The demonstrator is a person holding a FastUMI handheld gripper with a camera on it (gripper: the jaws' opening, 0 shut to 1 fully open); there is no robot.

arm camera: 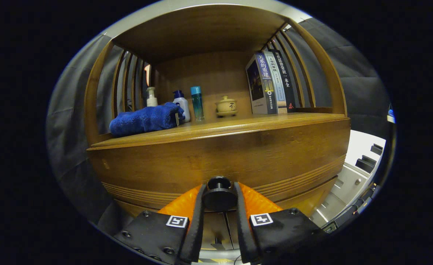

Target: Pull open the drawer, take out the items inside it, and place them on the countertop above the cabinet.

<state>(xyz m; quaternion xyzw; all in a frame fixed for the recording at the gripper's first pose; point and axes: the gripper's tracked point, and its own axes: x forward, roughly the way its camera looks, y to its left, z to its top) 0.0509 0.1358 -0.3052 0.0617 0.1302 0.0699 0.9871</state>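
Between the two fingers of the tongs (219, 197): one round dark drawer knob (219, 194), mounted on the wooden drawer front (216, 158). Both fingers press against the knob's sides, so the tongs are clenched on it. The drawer front shows horizontal grooved bands along its lower part; its contents are hidden from this view.

Directly above the drawer front: the desk (238, 127), a wooden top carrying the following, listed from the tongs' left to right.

1. Blue towel (144, 119), rolled and lying on its side near the front edge.
2. Pump bottle (151, 97), pale, upright, behind the towel.
3. White bottle with dark blue cap (181, 105), upright, touching or just beside the towel's end.
4. Teal bottle (197, 103), slim, upright, just beside the white bottle.
5. Small lidded ceramic pot (226, 106), tan, on a saucer, near the back panel.
6. Three books (270, 82), upright, spines outward, leaning slightly against the slatted side.

Enclosure: curved wooden slats (128, 86) on both sides and a wooden top panel (201, 29) over the desk.

Beyond the cabinet on the right: grey equipment (349, 180) on a pale floor, well apart from the knob.
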